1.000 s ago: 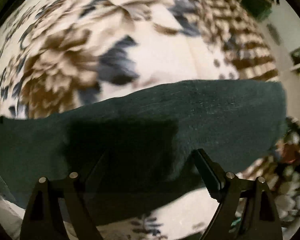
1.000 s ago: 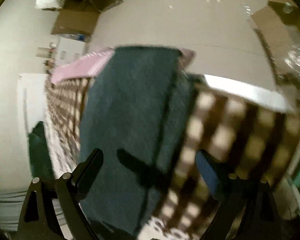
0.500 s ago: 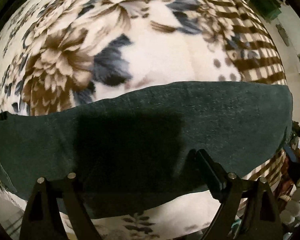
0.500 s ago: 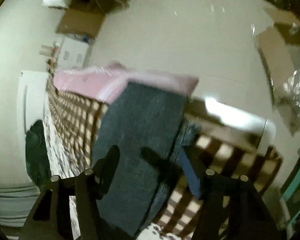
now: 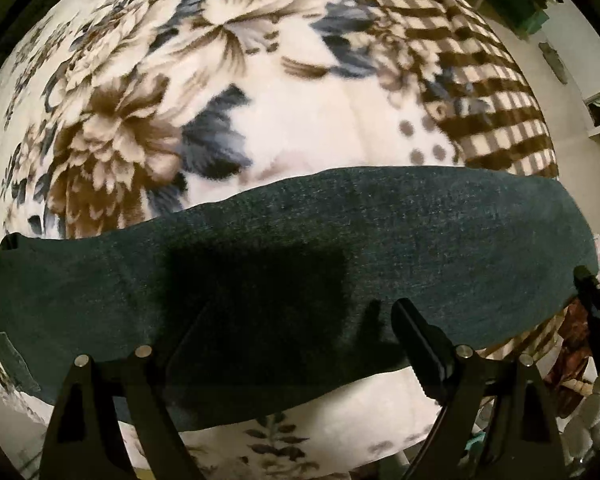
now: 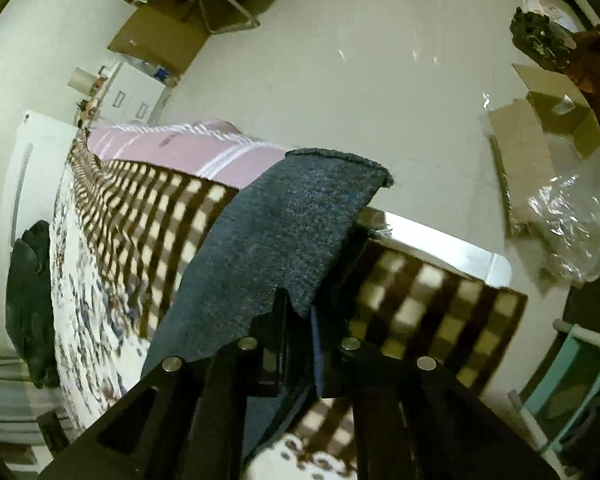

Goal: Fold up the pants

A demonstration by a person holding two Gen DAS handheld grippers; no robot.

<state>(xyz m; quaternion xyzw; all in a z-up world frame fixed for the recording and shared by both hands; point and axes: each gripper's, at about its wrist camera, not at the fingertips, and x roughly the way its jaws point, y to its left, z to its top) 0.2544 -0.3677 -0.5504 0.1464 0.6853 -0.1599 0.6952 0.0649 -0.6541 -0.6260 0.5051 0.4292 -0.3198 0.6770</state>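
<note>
1. Right gripper (image 6: 298,316): jaws drawn close together, clenched on the near edge of the dark grey-green denim pants (image 6: 276,232); fabric sits between the two fingers.
2. Left gripper (image 5: 300,336): fingers spread wide apart, released, holding nothing; it hovers over the pants (image 5: 340,240), with its shadow falling on the cloth between the fingers.
3. Pants, left wrist view: a long folded band lying flat across the cream fleece blanket with brown and grey flowers (image 5: 300,120), running from the left edge to the right edge of the view. Right wrist view: the far end of the band rises from the gripper and reaches past the bed's end.
4. Containers: an open brown cardboard box (image 6: 548,120) on the pale floor (image 6: 340,60) at right, contents not legible; crumpled clear plastic wrap (image 6: 572,224) lies just beside it.
5. Surroundings: the blanket's brown-and-cream checked border (image 6: 420,300) hangs by the pants; a pink striped cloth (image 6: 188,148) lies beyond it. A dark garment heap (image 6: 32,300) sits at the left edge of the bed. A teal chair frame (image 6: 572,384) stands at lower right.
6. Open room: bare floral blanket lies beyond the pants' far edge; floor past the bed's end is largely open
</note>
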